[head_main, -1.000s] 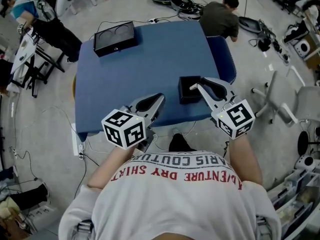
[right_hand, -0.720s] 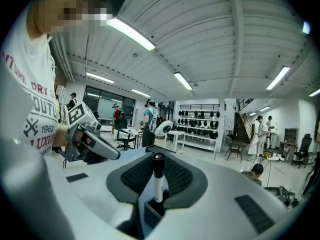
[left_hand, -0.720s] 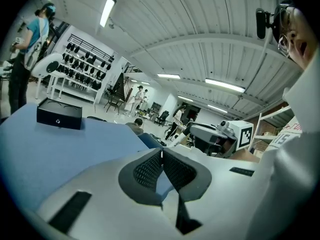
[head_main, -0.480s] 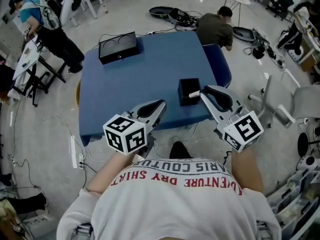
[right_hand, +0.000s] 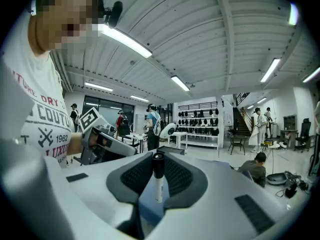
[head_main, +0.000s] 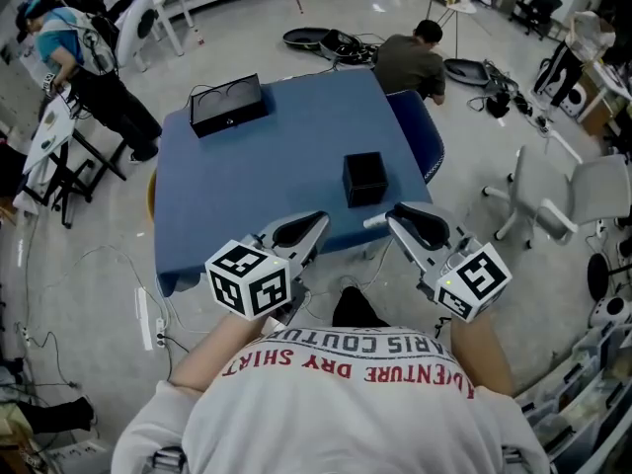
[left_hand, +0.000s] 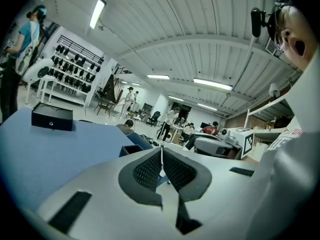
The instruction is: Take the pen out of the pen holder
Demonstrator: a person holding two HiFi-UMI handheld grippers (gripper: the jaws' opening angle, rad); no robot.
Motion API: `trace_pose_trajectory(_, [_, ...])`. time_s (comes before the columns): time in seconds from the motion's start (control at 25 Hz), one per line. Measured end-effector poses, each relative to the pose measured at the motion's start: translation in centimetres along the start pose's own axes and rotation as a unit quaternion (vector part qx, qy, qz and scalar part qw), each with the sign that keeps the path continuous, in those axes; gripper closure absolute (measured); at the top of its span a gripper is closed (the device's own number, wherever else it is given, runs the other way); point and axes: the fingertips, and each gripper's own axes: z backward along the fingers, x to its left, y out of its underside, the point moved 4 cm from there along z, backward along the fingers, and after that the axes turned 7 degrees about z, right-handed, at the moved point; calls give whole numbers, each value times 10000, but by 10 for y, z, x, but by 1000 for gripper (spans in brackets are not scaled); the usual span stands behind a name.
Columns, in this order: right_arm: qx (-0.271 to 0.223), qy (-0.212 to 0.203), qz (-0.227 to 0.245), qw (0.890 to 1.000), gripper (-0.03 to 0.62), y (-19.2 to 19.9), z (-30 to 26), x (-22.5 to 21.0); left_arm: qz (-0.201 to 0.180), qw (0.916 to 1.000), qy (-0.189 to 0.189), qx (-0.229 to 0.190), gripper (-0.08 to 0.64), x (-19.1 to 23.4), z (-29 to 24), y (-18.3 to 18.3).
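Note:
The black square pen holder (head_main: 364,179) stands on the blue table (head_main: 267,166), near its right front part. My right gripper (head_main: 385,219) hangs off the table's front edge, short of the holder, shut on a white pen (head_main: 374,222). In the right gripper view the pen (right_hand: 157,181) stands upright between the pads, black cap up. My left gripper (head_main: 318,221) hovers at the front edge, left of the right one, shut and empty. In the left gripper view its pads (left_hand: 150,170) meet, and the holder (left_hand: 132,149) shows beyond them.
A flat black box (head_main: 226,104) lies at the table's far left corner. A person (head_main: 408,62) crouches on the floor beyond the far right corner. Another person (head_main: 94,62) stands by a rack at left. An office chair (head_main: 583,194) is at right, with cables and gear on the floor.
Both grippers have drawn back from the table toward my body. The right one has carried the pen up and out of the holder, which now stands alone.

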Motion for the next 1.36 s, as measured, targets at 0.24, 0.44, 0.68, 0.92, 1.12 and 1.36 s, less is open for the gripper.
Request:
trace_pose_trajectory(0.24, [23,-19,-205,9998,512,16,13,13,-22,10000,73,20,528,-9,4,10])
trace_pose_trajectory(0.44, [13,-4,-313,9995,512,21,18,18,29,10000,61,0,528,-9,5,15])
trace_pose_trajectory(0.68, [-26,-110,-425,9990,513,23,14,15,78,9999,-50,-88,528,-5,4,14])
trace_pose_trajectory(0.92, [36,-368,-381,9986,512,15,2,-6,209,9993,-248,-198,528,-1,-4,1])
trace_pose_trajectory(1.12, [39,-488,-213,9986,514,4,-13,-21,219,9988,-335,-272,528,8,-8,-16])
trace_pose_trajectory(1.36, [65,-620,-151,9979,514,4,-21,-28,247,9984,-368,-344,528,13,-16,-25])
